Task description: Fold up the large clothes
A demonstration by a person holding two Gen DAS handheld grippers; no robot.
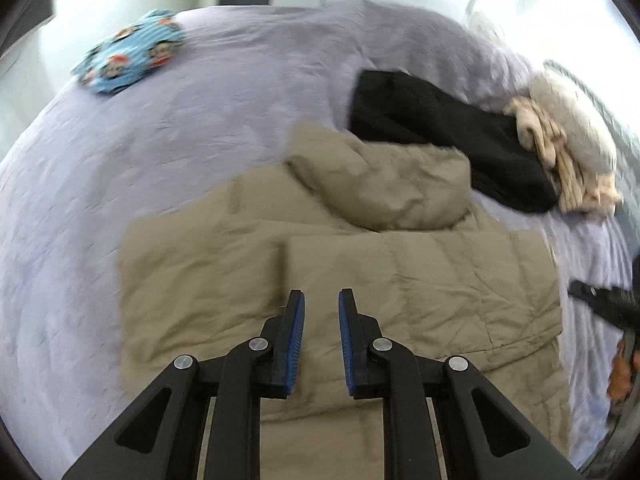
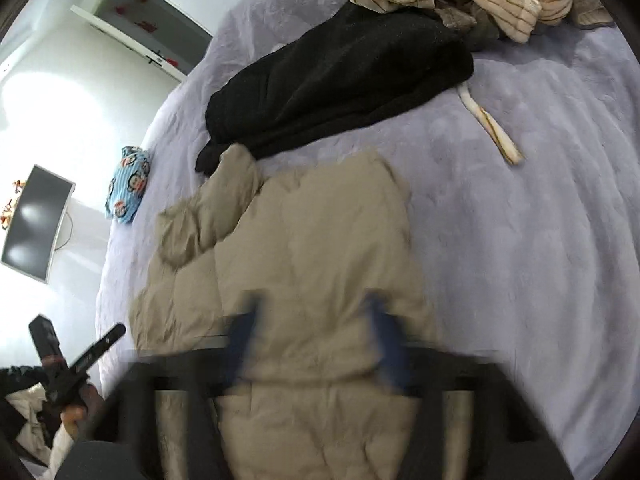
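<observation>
A beige quilted hooded jacket lies partly folded on the lavender bed cover, its hood toward the bed's middle. My left gripper hovers just above the jacket's near half, open and empty. In the right wrist view the jacket fills the lower centre. My right gripper is motion-blurred above it, its blue fingers wide apart, with nothing held. The left gripper also shows at that view's lower left.
A black garment lies beyond the jacket, with cream striped clothes piled behind it. A blue cartoon-print bundle sits at the bed's far corner. A cream strap lies on the cover. A monitor hangs on the wall.
</observation>
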